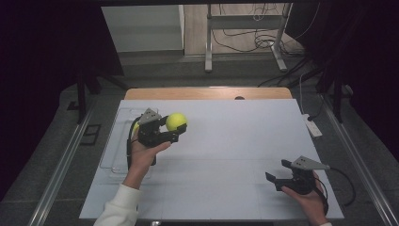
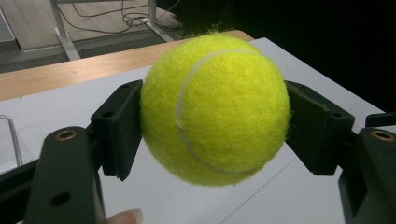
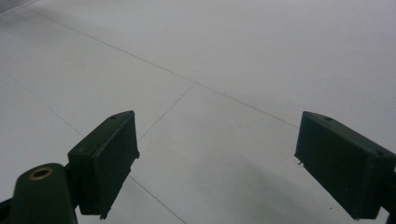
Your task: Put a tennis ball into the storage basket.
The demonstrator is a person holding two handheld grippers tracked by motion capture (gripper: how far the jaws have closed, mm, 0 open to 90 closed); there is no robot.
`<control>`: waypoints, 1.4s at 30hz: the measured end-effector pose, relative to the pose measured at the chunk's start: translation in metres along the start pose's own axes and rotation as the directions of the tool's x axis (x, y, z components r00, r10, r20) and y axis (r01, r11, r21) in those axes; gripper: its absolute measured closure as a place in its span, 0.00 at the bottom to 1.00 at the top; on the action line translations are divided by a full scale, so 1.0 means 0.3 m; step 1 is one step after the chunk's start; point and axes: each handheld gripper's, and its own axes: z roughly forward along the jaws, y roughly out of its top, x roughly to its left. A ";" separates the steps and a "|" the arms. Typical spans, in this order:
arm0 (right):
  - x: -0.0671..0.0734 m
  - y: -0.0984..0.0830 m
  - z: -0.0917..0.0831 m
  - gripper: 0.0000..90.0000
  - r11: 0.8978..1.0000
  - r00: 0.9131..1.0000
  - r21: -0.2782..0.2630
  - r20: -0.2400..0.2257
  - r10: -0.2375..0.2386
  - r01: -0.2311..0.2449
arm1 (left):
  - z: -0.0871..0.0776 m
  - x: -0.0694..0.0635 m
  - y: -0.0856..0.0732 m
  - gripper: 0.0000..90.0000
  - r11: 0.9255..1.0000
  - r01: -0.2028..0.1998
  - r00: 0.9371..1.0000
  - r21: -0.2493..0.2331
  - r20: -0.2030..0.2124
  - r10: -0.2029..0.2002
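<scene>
I have the tennis ball (image 1: pixel 176 121) clamped in my left claw (image 1: pixel 178 127), lifted clear of the white counter (image 1: pixel 235 155) at about ten o'clock from its centre. In the left gripper view the ball (image 2: pixel 215 109) sits squarely between the two black pads (image 2: pixel 119 128), both pressed into the felt, with the counter surface visible underneath — so the pickup looks done to me and what remains is carrying it to wherever it goes and setting it down.

My right claw (image 1: pixel 277 176) rests low at about four o'clock, near the front right corner, jaws spread apart and holding nothing; the right gripper view shows bare white surface between its pads (image 3: pixel 109 158).

Around the work: a clear, shallow tray (image 1: pixel 117 141) lies along the counter's left edge at nine o'clock, just beside and partly under my left hand (image 1: pixel 143 153). I judge it a likely home for the ball, though I can't be sure. A second patch of yellow shows behind the left claw — too hidden to identify. Nothing stands between the ball and the middle of the counter; the path there is open, and the right hand is well apart from it.
</scene>
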 end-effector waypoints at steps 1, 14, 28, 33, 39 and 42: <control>0.000 0.000 0.000 0.15 1.000 1.000 0.001 0.000 0.000 0.000 | -0.002 0.002 -0.002 0.30 1.000 0.000 1.000 0.000 -0.002 0.000; 0.001 -0.002 0.002 0.15 1.000 1.000 0.002 0.000 0.000 0.000 | -0.030 0.031 -0.016 0.30 1.000 -0.007 0.999 0.006 -0.047 0.007; 0.001 -0.001 0.000 0.15 1.000 1.000 -0.001 0.002 0.000 0.000 | -0.076 0.082 -0.030 0.30 1.000 0.015 0.994 -0.003 -0.104 -0.015; 0.000 -0.001 -0.002 0.15 1.000 1.000 -0.002 0.003 -0.001 0.001 | -0.092 0.100 -0.034 0.30 1.000 0.023 0.992 -0.006 -0.124 -0.023; 0.001 0.000 -0.001 0.15 1.000 1.000 -0.002 0.003 -0.004 0.004 | -0.108 0.121 -0.042 0.30 1.000 0.026 0.988 0.000 -0.151 -0.026; 0.001 0.000 -0.001 0.15 1.000 1.000 -0.002 0.003 -0.002 0.002 | -0.113 0.129 -0.046 0.30 1.000 0.029 0.987 0.004 -0.158 -0.028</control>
